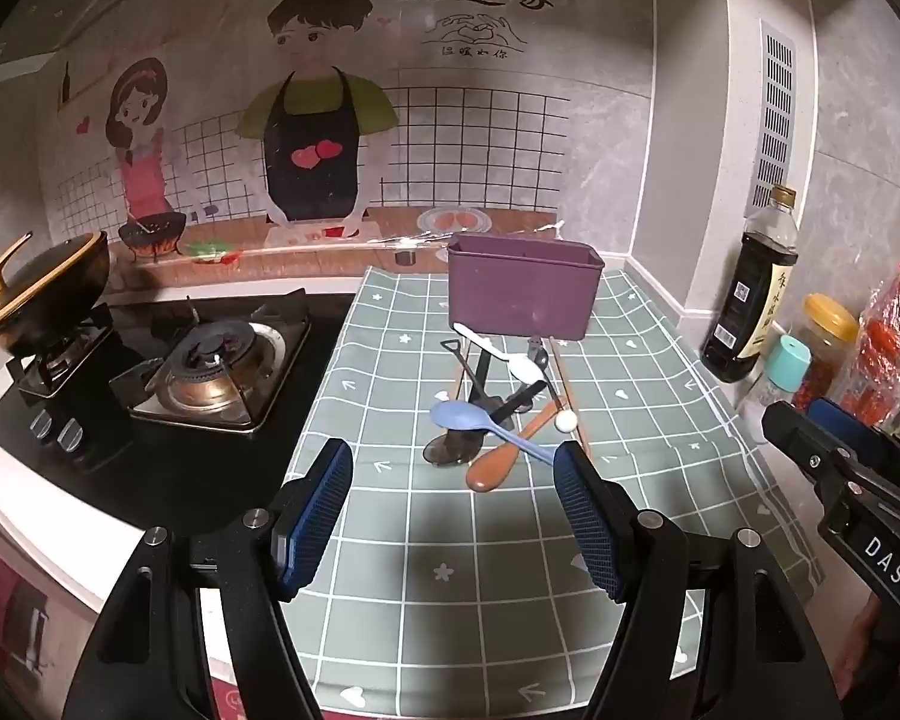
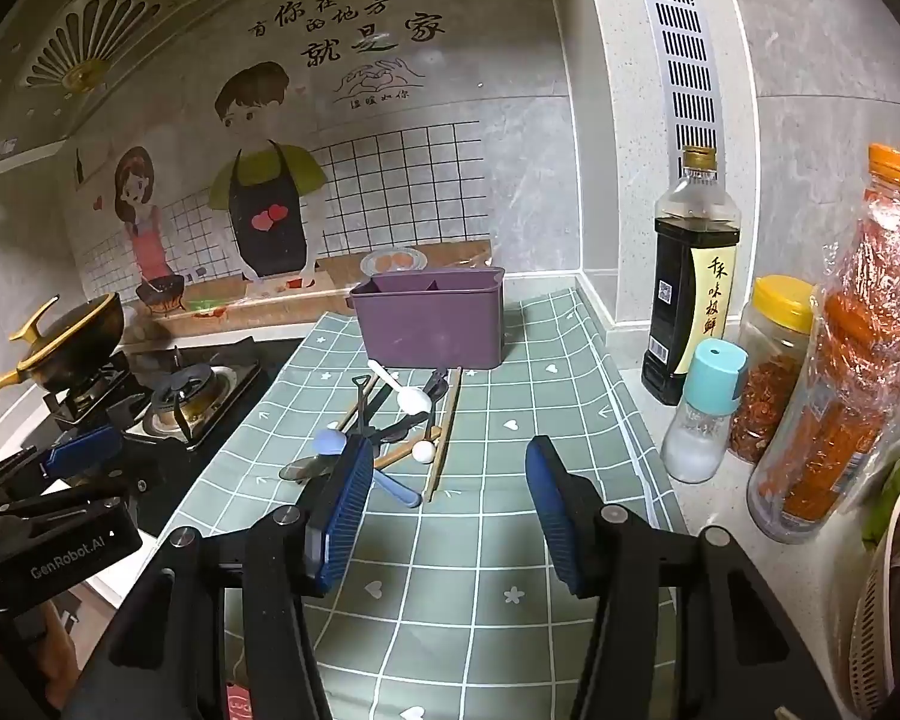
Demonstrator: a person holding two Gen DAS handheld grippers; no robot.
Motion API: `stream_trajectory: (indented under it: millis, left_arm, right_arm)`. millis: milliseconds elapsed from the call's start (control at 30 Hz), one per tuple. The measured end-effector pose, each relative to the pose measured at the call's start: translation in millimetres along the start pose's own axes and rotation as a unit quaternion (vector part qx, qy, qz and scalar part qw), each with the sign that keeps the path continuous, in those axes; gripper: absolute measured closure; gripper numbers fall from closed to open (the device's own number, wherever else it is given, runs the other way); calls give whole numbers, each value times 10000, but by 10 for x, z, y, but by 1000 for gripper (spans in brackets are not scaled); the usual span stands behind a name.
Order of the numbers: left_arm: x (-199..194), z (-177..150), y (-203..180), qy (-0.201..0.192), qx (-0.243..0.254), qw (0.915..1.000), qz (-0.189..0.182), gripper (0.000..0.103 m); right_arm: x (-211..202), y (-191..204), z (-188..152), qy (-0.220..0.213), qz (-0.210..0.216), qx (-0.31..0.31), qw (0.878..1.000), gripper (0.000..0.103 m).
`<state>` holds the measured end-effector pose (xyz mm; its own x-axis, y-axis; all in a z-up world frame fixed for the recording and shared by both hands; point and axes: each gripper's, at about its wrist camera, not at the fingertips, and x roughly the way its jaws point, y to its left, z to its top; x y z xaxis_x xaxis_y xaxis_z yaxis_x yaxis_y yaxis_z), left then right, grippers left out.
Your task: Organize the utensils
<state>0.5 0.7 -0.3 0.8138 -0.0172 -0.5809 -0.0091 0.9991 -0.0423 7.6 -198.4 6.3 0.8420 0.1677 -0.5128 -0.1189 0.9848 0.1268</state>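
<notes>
Kitchen counter covered by a grey-green grid-patterned mat, with a black gas hob to the left and a cartoon-decorated wall behind. One purple rectangular plastic utensil holder stands at the far end of the mat, its interior divided into compartments in the right wrist view. Just near of it lies a crossed heap of utensils: one blue plastic spoon, one white plastic spoon, one brown wooden spoon, one pair of wooden chopsticks, and several dark pieces too tangled to count. The left gripper hovers wide open and empty, just near of the heap. The right gripper is likewise wide open and empty, with the heap beyond its left finger. Four condiment containers line the right wall, including one dark sauce bottle.
</notes>
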Motion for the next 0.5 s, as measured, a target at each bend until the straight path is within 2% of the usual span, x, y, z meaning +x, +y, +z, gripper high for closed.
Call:
stream_trajectory:
  millis: [500]
  left_arm:
    - [-62, -32, 31, -127, 82, 9999, 66, 33]
  right_arm:
    - [-46, 53, 10, -57, -49, -96, 9999, 52]
